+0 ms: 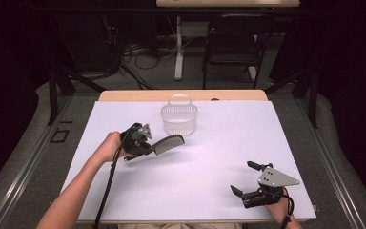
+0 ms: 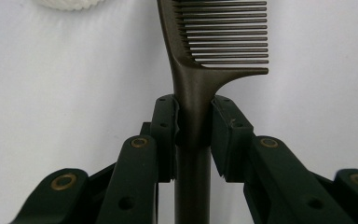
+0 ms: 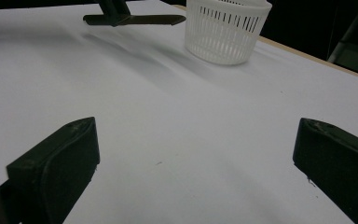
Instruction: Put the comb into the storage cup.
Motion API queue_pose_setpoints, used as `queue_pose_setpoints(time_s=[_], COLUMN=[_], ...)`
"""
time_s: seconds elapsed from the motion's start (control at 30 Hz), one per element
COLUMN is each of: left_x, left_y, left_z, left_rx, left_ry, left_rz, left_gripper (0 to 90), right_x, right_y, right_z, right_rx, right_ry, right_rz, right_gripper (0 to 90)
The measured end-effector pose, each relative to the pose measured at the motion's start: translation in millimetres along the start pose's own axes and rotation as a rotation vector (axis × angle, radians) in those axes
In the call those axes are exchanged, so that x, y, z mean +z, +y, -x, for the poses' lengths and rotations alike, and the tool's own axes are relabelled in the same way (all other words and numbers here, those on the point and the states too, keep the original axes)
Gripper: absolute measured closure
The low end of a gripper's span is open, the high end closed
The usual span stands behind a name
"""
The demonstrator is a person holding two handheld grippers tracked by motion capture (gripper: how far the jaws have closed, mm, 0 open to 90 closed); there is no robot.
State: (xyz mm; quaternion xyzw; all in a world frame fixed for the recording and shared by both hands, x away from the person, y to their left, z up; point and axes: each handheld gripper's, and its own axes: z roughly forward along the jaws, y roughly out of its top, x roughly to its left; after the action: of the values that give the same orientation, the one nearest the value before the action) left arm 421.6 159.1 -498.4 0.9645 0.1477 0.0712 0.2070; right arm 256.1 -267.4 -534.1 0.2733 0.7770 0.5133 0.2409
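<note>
A white sheet (image 1: 195, 167) covers the table (image 1: 124, 95), leaving a wooden strip bare along its far edge. Beyond it a black chair (image 1: 233, 43) stands on grey floor (image 1: 24, 143), beside a white table leg (image 1: 178, 47) and tangled cables (image 1: 138, 57). The walls lie in darkness.

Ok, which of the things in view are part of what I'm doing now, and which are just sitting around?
In the job:
- dark brown plastic comb, clamped by its handle in the left gripper
- white slotted plastic basket, close ahead of the comb

Just there:
- right gripper, open above the white table sheet
- black folding chair behind the table
</note>
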Motion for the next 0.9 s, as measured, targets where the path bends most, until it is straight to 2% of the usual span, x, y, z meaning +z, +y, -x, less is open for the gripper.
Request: queue_pose_setpoints(time_s=[0.37, 0.9], left_x=[-11.7, -14.3], left_y=[-7.0, -26.9], left_z=[5.1, 6.2], left_rx=[-0.069, -0.178], left_ry=[0.008, 0.047], left_rz=[0.131, 0.253], left_gripper=[72.3, 72.3], right_x=[-0.2, 0.2], right_y=[0.0, 0.1], right_z=[0.2, 0.2], right_rx=[0.002, 0.002], right_ry=[-0.004, -0.003], right_rz=[0.001, -0.004], right_gripper=[0.0, 0.0])
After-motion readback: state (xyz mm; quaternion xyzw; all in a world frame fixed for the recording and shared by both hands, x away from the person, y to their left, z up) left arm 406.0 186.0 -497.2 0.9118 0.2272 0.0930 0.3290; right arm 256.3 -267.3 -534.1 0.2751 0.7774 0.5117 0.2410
